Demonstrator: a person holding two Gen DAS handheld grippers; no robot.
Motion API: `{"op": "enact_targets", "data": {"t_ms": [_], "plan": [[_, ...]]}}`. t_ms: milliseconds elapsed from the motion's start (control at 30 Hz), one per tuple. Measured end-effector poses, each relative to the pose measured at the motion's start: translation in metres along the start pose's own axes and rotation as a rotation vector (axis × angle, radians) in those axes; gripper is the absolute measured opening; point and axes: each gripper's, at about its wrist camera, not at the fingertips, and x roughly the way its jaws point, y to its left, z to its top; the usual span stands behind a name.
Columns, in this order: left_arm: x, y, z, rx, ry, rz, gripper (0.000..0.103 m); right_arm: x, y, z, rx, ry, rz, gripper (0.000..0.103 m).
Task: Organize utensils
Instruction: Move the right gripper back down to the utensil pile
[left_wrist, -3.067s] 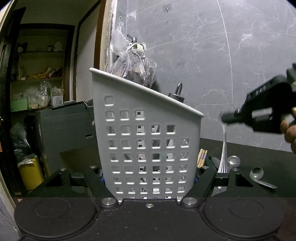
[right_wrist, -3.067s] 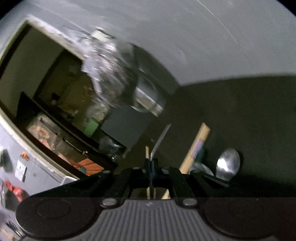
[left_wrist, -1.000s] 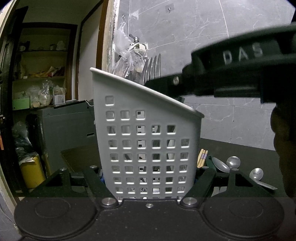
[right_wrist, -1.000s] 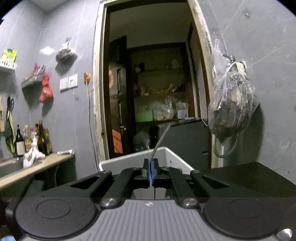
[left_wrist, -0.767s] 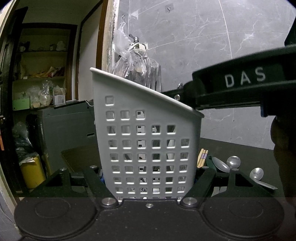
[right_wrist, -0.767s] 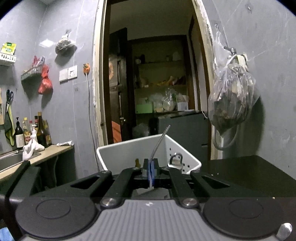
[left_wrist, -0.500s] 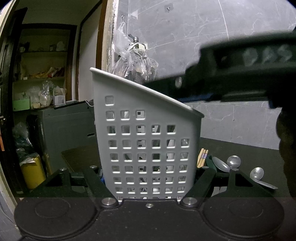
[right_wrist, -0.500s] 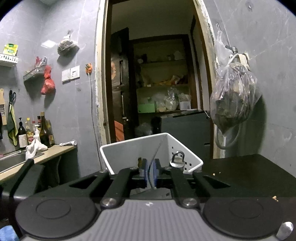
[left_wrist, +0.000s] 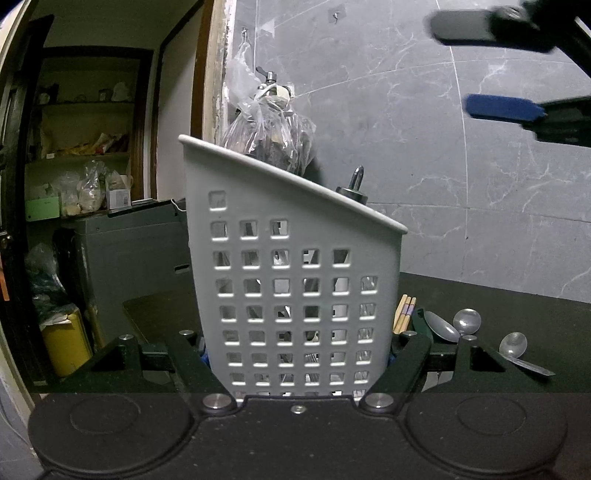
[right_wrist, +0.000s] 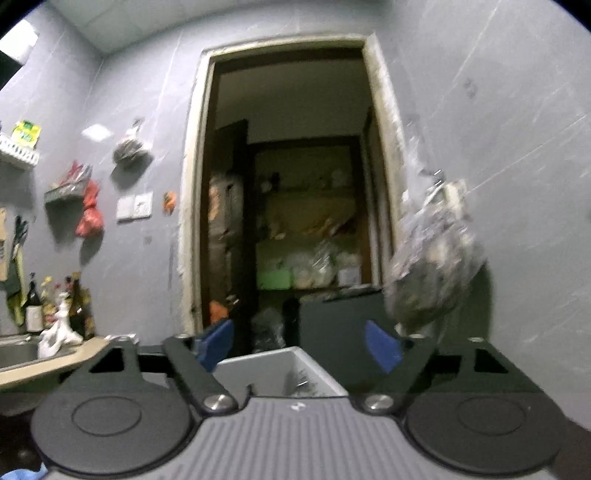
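A white perforated utensil basket stands on the black counter, and my left gripper is shut on its two sides. Utensils show dimly through its holes, and a metal handle with a ring sticks out above its rim. My right gripper hovers high at the upper right, above and beside the basket. In the right wrist view its jaws are opening wide, with nothing between the blue pads; the basket lies below them. Three spoons and chopsticks lie on the counter.
A clear plastic bag hangs on the marble wall behind the basket. Left of it are a doorway, a grey cabinet and a yellow bin. The right wrist view shows a counter with bottles at the far left.
The right gripper has let go of the fork over the basket, its jaws have spread wide, and it has drawn up and away to the right. The left gripper has kept still.
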Motion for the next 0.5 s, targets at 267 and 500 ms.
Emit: {"op": "enact_targets", "data": {"t_ms": [267, 500], "plan": [[0.000, 0.001, 0.002, 0.006, 0.002, 0.003, 0.076, -0.031, -0.043, -0.001, 0.078, -0.024, -0.120, 0.102], [0.001, 0.001, 0.002, 0.008, 0.004, 0.003, 0.076, -0.046, -0.073, -0.019, 0.148, 0.029, -0.205, 0.103]]}}
